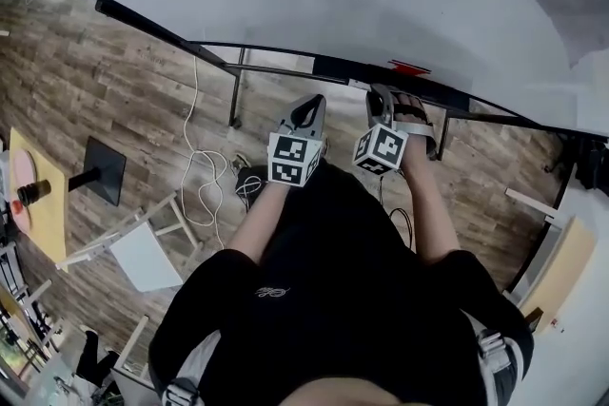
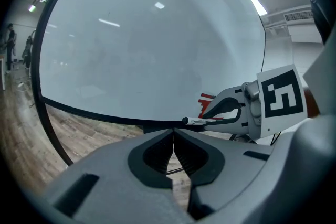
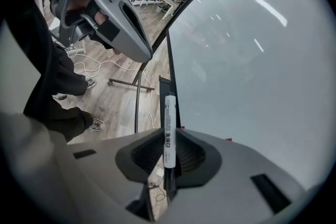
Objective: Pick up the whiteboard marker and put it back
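Black characters, seemingly 白板笔, along the white barrel of the whiteboard marker [image 3: 169,123], finer print beside them too small to read, small emblem [image 1: 271,292] on the black shirt [image 1: 352,319] illegible

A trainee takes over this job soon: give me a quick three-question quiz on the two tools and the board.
1. What does the right tool hold between its jaws?
2. True or false: the left tool is closed on a cable.
3. The whiteboard stands: A) ahead of both tools, B) behind the person, C) flat on the floor.
Key: 1. the whiteboard marker; 2. false, jaws together, empty; 3. A.
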